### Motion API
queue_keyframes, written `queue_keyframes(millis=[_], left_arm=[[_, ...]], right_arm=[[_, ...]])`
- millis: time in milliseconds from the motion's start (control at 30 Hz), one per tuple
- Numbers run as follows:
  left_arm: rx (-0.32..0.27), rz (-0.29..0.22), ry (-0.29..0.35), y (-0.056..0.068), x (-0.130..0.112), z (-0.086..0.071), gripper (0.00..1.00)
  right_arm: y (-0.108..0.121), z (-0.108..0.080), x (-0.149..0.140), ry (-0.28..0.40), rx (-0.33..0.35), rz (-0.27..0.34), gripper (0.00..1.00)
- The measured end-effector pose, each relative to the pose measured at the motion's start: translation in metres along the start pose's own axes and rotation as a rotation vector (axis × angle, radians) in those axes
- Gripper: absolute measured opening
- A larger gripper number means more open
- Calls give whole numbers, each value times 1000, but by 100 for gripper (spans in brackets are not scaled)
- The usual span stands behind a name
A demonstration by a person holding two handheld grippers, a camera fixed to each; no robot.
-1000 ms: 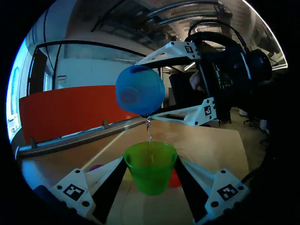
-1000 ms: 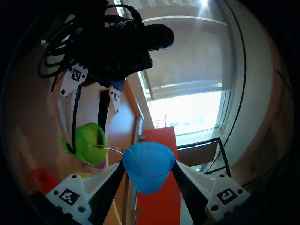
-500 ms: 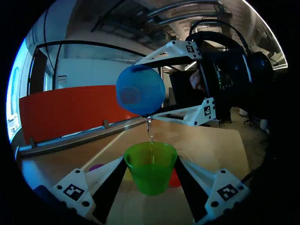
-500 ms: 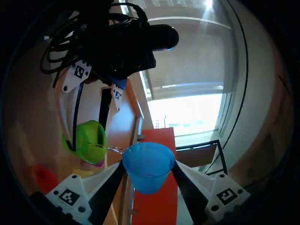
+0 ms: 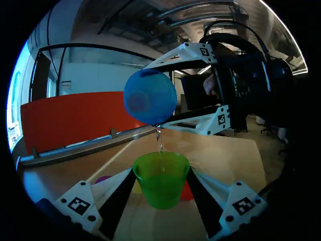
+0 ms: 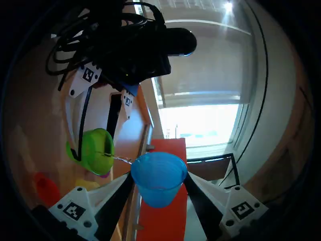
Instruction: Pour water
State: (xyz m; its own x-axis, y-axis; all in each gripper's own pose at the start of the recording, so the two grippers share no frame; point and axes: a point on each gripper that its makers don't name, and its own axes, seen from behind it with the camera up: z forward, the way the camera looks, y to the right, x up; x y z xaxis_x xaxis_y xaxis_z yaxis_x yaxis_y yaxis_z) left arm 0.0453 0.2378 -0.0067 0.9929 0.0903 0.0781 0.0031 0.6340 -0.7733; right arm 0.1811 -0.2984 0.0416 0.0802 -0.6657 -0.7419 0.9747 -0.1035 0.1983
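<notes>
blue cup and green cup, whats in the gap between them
A thin stream of water falls from the tilted blue cup into the green cup below it; otherwise the gap is bare air. The left gripper view shows it clearly.

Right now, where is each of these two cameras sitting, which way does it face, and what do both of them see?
Left gripper view: rides on the left gripper, looking forward along its fingers across the wooden table; they clamp the green cup, and a hand shows farther off.
Right gripper view: rides on the right gripper, rolled sideways toward a bright window; its fingers clamp the tilted blue cup.
Shared: both cups, and the water stream falling from blue into green.
</notes>
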Motion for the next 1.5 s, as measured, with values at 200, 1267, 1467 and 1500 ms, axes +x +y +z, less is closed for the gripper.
queue_keyframes(millis=[200,1267,1467,1500], left_arm=[[0,0,-1,1,-1,-1,87],[4,4,5,0,4,-2,87],[6,5,8,-1,5,-3,87],[7,4,8,-1,5,-4,87]], right_arm=[[1,0,2,-1,-4,-14,91],[-1,-1,12,4,-10,-83,91],[-1,-1,14,6,-9,-90,91],[-1,-1,14,6,-9,-91,91]])
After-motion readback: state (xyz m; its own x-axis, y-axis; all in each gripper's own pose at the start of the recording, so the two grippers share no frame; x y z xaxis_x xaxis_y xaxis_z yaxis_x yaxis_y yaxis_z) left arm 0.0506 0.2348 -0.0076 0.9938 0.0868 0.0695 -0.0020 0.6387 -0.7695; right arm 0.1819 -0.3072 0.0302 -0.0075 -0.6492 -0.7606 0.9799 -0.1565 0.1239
